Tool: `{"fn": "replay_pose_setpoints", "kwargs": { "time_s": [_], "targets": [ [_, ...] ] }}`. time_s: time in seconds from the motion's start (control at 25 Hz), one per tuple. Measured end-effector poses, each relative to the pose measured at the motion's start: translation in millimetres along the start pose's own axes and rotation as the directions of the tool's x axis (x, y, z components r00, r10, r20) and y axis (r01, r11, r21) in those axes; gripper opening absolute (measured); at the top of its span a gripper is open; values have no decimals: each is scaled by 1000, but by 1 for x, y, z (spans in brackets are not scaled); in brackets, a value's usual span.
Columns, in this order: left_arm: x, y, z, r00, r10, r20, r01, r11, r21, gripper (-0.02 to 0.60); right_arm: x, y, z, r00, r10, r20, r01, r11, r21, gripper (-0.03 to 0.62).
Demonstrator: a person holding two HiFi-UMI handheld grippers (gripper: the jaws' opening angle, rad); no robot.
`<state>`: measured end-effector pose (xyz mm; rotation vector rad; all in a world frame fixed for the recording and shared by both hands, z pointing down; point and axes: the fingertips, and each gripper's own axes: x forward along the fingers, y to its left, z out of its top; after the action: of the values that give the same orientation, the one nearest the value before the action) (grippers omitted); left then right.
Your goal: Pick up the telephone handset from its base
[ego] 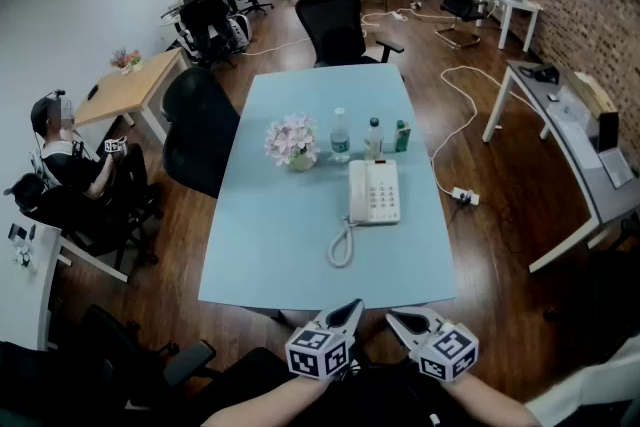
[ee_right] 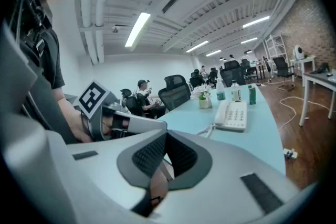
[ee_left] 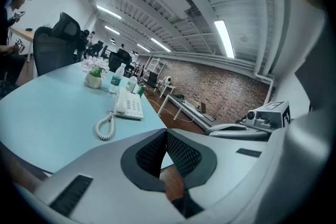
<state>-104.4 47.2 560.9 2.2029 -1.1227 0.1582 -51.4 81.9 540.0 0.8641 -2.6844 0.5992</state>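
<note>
Head view: left gripper [ego: 353, 305] and right gripper [ego: 393, 316], jaws together and empty, hover at the near edge of the table [ego: 250, 255] (seemingly before any reach) while the handset [ego: 357, 192] lies cradled on its base [ego: 383, 193], well ahead.

The white handset [ego: 357, 192] lies seated in its cradle along the left side of the white base [ego: 385, 193], just right of the frame's centre on a pale blue table [ego: 270, 245]. The base's keypad faces up. A coiled cord [ego: 341, 245] loops below the handset.
</note>
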Motion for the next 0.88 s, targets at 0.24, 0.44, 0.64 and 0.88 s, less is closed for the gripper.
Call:
{"fn": "replay_pose_setpoints", "kwargs": {
  "time_s": [0.24, 0.44, 0.64, 0.88],
  "targets": [
    [-2, 31, 14, 999, 32, 6, -32, 999, 23, 0, 28, 0, 13, 1000, 19, 10, -18, 1000, -17, 15],
    [3, 36, 19, 999, 37, 11, -37, 999, 24, 0, 38, -2, 20, 999, 39, 15, -39, 999, -18, 15],
    [15, 53, 26, 997, 70, 11, -71, 997, 17, 0, 52, -18, 30, 997, 78, 2, -78, 996, -40, 15],
    [48, 79, 49, 989, 148, 7, -149, 988, 38, 0, 61, -52, 56, 991, 135, -14, -136, 986, -99, 15]
  ]
}}
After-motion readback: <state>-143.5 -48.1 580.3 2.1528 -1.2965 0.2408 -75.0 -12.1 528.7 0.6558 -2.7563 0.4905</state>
